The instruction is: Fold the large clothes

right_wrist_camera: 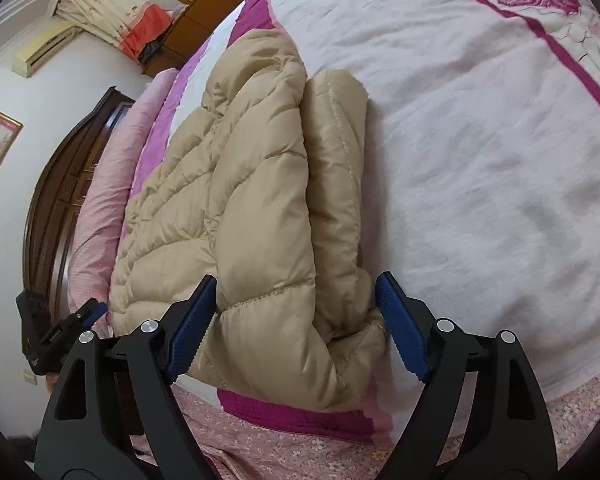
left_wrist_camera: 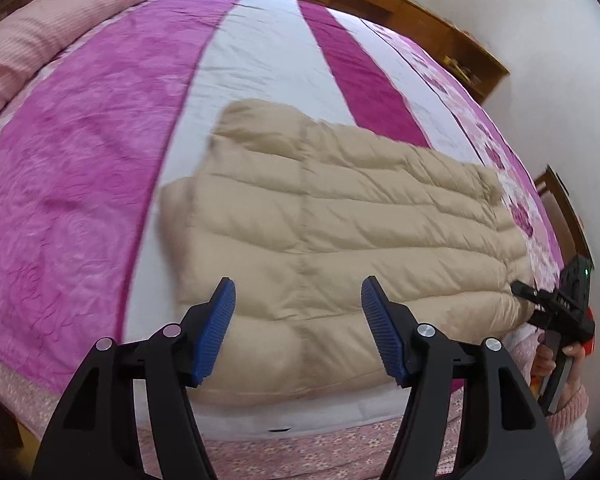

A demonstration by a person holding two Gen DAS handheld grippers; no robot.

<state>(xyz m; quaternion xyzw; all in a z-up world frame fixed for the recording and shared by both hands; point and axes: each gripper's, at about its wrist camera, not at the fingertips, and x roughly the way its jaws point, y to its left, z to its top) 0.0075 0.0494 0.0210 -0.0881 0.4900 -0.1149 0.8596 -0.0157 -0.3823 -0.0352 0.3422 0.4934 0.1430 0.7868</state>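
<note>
A beige quilted puffer jacket lies folded on the pink and white bedspread, near the bed's front edge. My left gripper hovers open above its near edge, nothing between the blue pads. In the right wrist view the jacket's folded end sits between the fingers of my right gripper. Those jaws stand wide and the fabric rests on the bedspread, not pinched. The right gripper also shows at the jacket's right end in the left wrist view, and the left gripper appears at the far left of the right wrist view.
A pink pillow lies at the head of the bed by a dark wooden headboard. Wooden furniture lines the far wall. A hand in a pink sleeve holds the right gripper. A floral bed skirt hangs below the front edge.
</note>
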